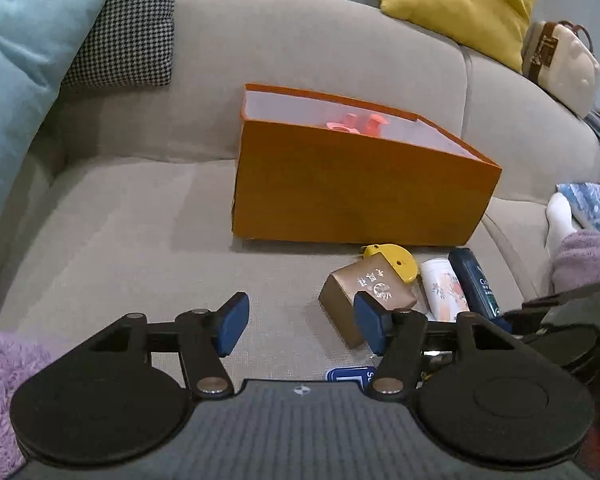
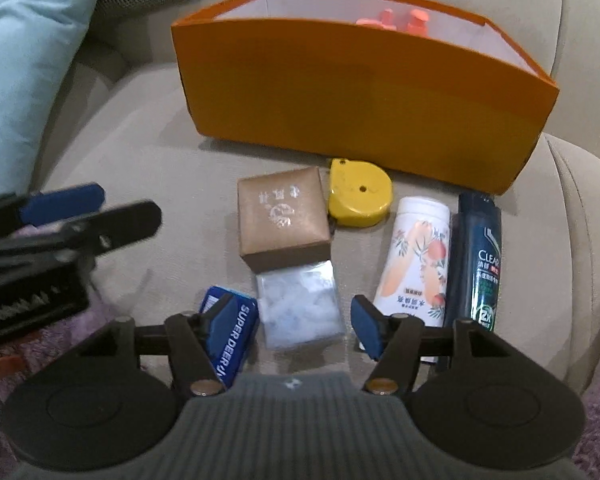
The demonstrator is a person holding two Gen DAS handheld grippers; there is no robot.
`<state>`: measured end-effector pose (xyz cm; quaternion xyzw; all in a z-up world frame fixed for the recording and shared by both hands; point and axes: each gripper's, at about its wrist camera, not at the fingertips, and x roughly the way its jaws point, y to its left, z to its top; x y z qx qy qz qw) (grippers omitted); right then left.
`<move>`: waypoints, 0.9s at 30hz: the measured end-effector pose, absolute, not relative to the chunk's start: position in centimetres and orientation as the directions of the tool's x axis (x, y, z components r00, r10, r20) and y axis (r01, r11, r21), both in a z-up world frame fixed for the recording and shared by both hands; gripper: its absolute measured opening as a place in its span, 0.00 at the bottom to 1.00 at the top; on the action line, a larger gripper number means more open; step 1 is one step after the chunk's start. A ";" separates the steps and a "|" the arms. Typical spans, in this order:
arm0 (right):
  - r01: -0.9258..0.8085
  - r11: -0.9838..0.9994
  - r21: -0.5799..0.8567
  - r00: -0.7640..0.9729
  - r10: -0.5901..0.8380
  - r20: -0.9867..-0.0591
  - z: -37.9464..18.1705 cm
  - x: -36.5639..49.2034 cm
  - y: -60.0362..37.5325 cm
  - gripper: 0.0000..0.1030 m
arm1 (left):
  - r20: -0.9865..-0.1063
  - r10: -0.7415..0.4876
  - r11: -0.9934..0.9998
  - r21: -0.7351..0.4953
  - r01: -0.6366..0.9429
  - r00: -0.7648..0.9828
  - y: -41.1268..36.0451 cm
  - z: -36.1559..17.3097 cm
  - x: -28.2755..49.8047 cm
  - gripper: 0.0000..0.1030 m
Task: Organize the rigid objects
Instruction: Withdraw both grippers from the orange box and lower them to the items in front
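Observation:
An open orange box (image 1: 352, 192) (image 2: 360, 92) stands on the sofa seat with orange-pink items (image 2: 400, 20) inside. In front of it lie a brown box (image 2: 282, 216) (image 1: 366, 292), a yellow tape measure (image 2: 360, 194) (image 1: 394, 260), a white bottle (image 2: 416, 260) (image 1: 444, 288), a dark Clear bottle (image 2: 478, 256) (image 1: 474, 280), a clear plastic packet (image 2: 300, 304) and a blue Super Deer box (image 2: 232, 332). My left gripper (image 1: 300, 322) is open and empty, left of the brown box. My right gripper (image 2: 290, 326) is open over the clear packet.
The grey sofa (image 1: 140, 220) carries a light blue cushion (image 1: 24, 100), a houndstooth cushion (image 1: 128, 28), a yellow cushion (image 1: 460, 4) and a cream handbag (image 1: 560, 64). The left gripper shows at the left in the right wrist view (image 2: 60, 216).

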<state>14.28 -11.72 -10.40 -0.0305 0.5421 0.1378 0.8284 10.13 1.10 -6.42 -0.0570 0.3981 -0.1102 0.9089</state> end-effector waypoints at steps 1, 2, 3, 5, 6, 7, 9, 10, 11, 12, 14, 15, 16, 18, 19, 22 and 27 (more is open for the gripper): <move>-0.256 0.962 0.093 0.367 0.186 -0.912 -10.7 14.4 -11.7 0.62 | -0.706 -0.241 0.970 -0.188 0.152 0.666 1.2 -6.5 10.2 0.69; -0.254 0.963 0.087 0.364 0.179 -0.914 -10.8 14.5 -11.8 0.62 | -0.705 -0.231 0.973 -0.179 0.146 0.670 1.2 -6.6 10.3 0.69; -0.254 0.964 0.082 0.362 0.174 -0.916 -11.0 14.6 -11.8 0.61 | -0.714 -0.221 0.975 -0.180 0.130 0.665 1.3 -6.8 10.4 0.69; -0.254 0.964 0.084 0.358 0.174 -0.918 -11.2 14.8 -11.8 0.55 | -0.735 -0.248 0.968 -0.219 0.125 0.631 1.4 -7.1 10.8 0.69; -0.254 0.963 0.089 0.353 0.178 -0.919 -11.3 14.9 -11.9 0.54 | -0.746 -0.275 0.960 -0.250 0.129 0.606 1.5 -7.4 11.1 0.68; -0.254 0.963 0.089 0.351 0.178 -0.919 -11.3 14.9 -11.9 0.51 | -0.752 -0.290 0.955 -0.266 0.130 0.592 1.6 -7.6 11.2 0.66; -0.262 0.961 0.088 0.353 0.180 -0.918 -11.3 14.9 -12.0 0.50 | -0.760 -0.303 0.952 -0.275 0.138 0.575 1.5 -7.8 11.4 0.64; -0.264 0.960 0.089 0.354 0.183 -0.917 -11.2 14.9 -12.1 0.50 | -0.760 -0.309 0.950 -0.278 0.143 0.572 1.4 -7.7 11.5 0.64; -0.263 0.960 0.091 0.356 0.184 -0.916 -11.1 14.8 -12.2 0.50 | -0.759 -0.312 0.949 -0.282 0.144 0.572 1.4 -7.6 11.6 0.64; -0.262 0.961 0.091 0.360 0.184 -0.915 -10.9 14.8 -12.4 0.50 | -0.756 -0.319 0.946 -0.290 0.144 0.572 1.3 -7.5 11.6 0.64; -0.250 0.964 0.091 0.387 0.185 -0.903 -10.0 14.5 -12.9 0.49 | -0.748 -0.346 0.936 -0.316 0.155 0.566 1.1 -7.2 11.9 0.65; -0.239 0.966 0.093 0.407 0.187 -0.894 -9.4 14.3 -13.3 0.49 | -0.746 -0.357 0.932 -0.323 0.163 0.563 1.0 -7.1 12.1 0.68; -0.222 0.970 0.098 0.437 0.189 -0.879 -8.7 14.2 -14.0 0.49 | -0.745 -0.366 0.929 -0.331 0.169 0.557 0.7 -7.1 12.2 0.72; -0.184 0.978 0.099 0.483 0.177 -0.857 -7.8 14.2 -15.1 0.49 | -0.746 -0.373 0.926 -0.340 0.166 0.552 0.2 -7.0 12.7 0.75; -0.161 0.981 0.104 0.504 0.173 -0.846 -7.4 14.4 -15.8 0.49 | -0.750 -0.365 0.928 -0.337 0.156 0.552 -0.2 -7.0 13.0 0.79; -0.071 0.986 0.149 0.540 0.164 -0.826 -6.6 15.5 -18.3 0.49 | -0.767 -0.339 0.937 -0.324 0.127 0.545 -1.6 -7.3 14.0 0.80; 0.011 0.979 0.205 0.553 0.164 -0.817 -6.5 17.2 -20.4 0.49 | -0.785 -0.333 0.936 -0.343 0.082 0.522 -3.7 -7.8 15.5 0.81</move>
